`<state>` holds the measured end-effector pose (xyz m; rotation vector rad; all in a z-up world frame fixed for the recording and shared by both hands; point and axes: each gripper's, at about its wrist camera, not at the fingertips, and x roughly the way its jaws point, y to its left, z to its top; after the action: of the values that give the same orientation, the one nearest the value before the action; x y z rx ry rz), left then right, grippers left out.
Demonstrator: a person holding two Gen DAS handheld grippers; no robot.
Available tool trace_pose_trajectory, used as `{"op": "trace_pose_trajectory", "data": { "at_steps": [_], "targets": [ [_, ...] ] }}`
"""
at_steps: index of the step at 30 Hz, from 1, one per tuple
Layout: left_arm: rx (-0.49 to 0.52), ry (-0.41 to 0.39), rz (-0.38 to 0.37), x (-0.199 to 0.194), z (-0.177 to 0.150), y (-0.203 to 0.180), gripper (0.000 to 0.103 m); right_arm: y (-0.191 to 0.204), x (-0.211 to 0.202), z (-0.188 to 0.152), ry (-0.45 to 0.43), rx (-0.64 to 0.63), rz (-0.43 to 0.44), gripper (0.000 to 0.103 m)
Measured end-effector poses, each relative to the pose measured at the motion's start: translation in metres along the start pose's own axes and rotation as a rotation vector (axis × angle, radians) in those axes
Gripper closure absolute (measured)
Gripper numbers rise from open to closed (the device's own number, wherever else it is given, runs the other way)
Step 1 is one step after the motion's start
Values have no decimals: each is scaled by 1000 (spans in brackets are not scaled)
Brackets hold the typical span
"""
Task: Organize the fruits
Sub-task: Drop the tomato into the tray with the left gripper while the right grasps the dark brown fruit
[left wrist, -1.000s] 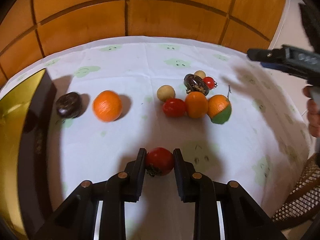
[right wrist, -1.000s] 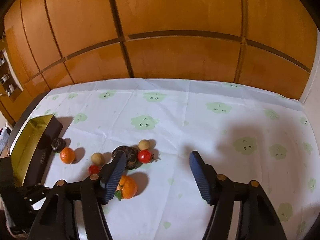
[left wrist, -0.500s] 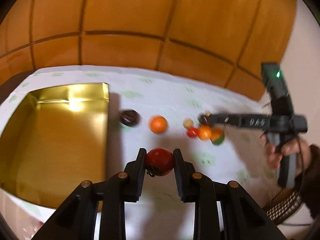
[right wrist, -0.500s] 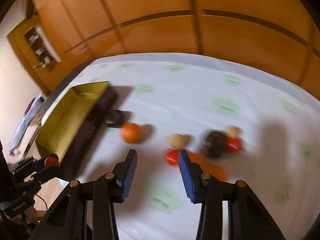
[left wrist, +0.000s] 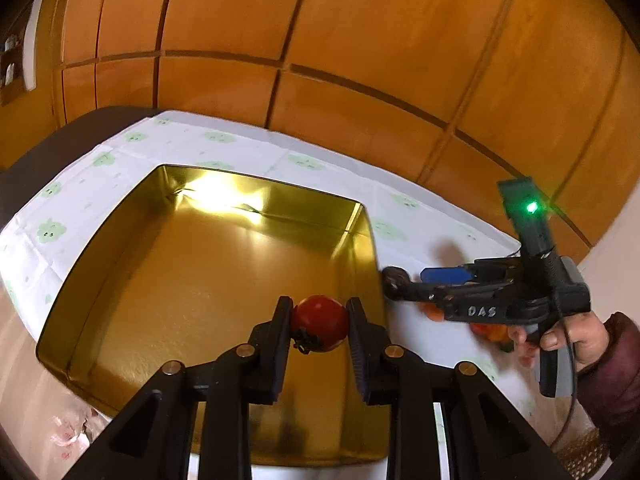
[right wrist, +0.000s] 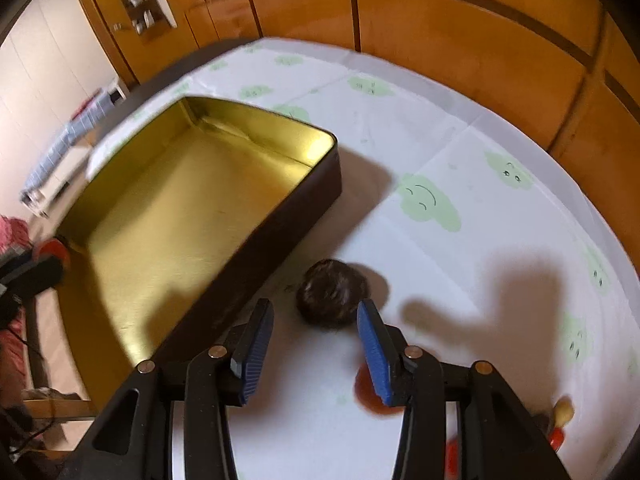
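— Orange wood panelling backs everything we see, and below it a white cloth with green smiley clouds covers the table. What sits furthest left?

— We see a gold-lined tin with dark outer walls, its bottom bare. Over its near right part hangs the left gripper, and we read its jaws as clamped tight on a red tomato, stem end turned down.

— And past the tin's right wall?

— On the cloth just beside that wall lies a dark brown round fruit. The right gripper hovers at it, held by a hand in a dark red sleeve. Its blue pads stand partly apart; they have just been closing, and the dark fruit lies just ahead of their tips with nothing pressed between them.

— Anything more to the right?

— We make out an orange fruit half hidden behind the right finger, then a small beige ball and a small red one near the edge, all blurred.
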<state>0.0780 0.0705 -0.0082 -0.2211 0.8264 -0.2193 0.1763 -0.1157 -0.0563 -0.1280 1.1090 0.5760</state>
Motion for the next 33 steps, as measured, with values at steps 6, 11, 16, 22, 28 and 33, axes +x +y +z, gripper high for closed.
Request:
{"op": "trace_pose_trajectory", "data": {
  "at_steps": [6, 11, 16, 22, 28, 33],
  "targets": [
    [-63, 71, -5, 32, 28, 11, 76, -6, 23, 9, 44, -25, -30, 52],
    [-79, 142, 19, 76, 48, 12, 76, -7, 25, 9, 26, -25, -49, 56],
    [-94, 201, 52, 114, 53, 9, 76, -1, 22, 7, 16, -33, -72, 56],
    [-69, 222, 95, 136, 52, -1, 75, -2, 19, 5, 3, -1, -87, 56],
    [-51, 117, 140, 99, 48, -4, 43, -3, 9, 1, -32, 29, -101, 56],
    [-48, 11, 194, 55, 35, -5, 43, 4, -13, 2, -97, 51, -106, 56]
  ]
}}
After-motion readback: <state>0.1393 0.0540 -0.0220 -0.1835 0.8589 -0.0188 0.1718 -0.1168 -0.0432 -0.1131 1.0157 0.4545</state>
